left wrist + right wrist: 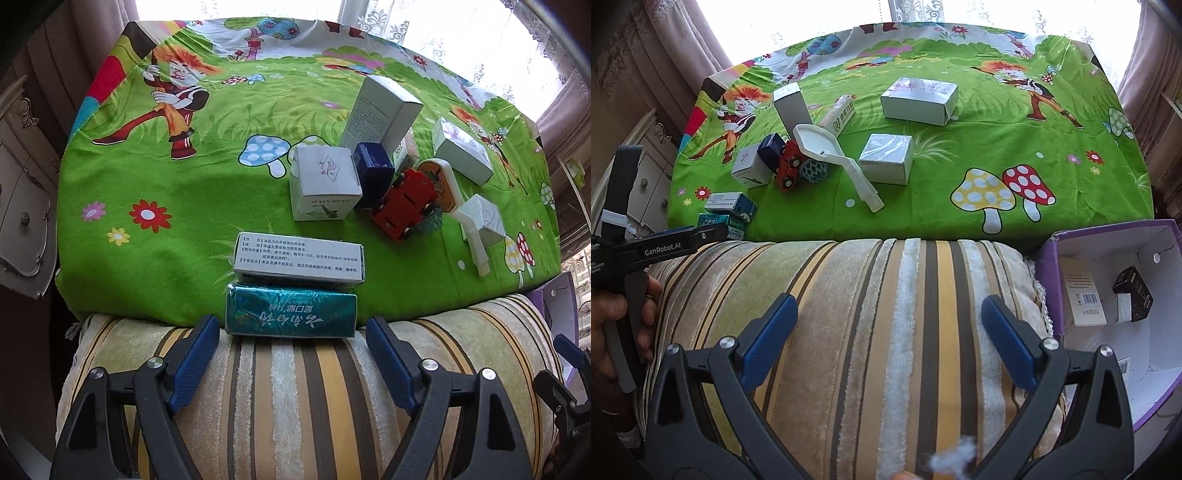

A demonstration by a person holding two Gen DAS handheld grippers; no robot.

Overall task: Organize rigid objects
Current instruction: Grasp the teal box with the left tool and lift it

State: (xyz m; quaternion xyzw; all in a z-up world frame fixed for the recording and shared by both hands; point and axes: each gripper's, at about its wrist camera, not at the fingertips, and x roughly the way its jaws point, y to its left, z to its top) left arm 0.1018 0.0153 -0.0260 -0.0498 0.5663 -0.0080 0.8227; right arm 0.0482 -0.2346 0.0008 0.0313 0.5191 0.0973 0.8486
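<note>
Holding both grippers, left gripper (291,345) and right gripper (888,332), wide open and empty, you are facing the green cartoon cloth (960,192) at twelve o'clock, purple box (1049,258) at three.

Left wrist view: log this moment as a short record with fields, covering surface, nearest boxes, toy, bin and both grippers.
surface: green cartoon cloth
nearest box: teal foil-wrapped box, at the cloth's near edge
behind it: white medicine box, touching it
toy: red toy car, tipped against a blue box
bin: purple-sided cardboard box, a few packages inside
left gripper: open, empty, just short of the teal box
right gripper: open, empty, over striped cushion
</note>
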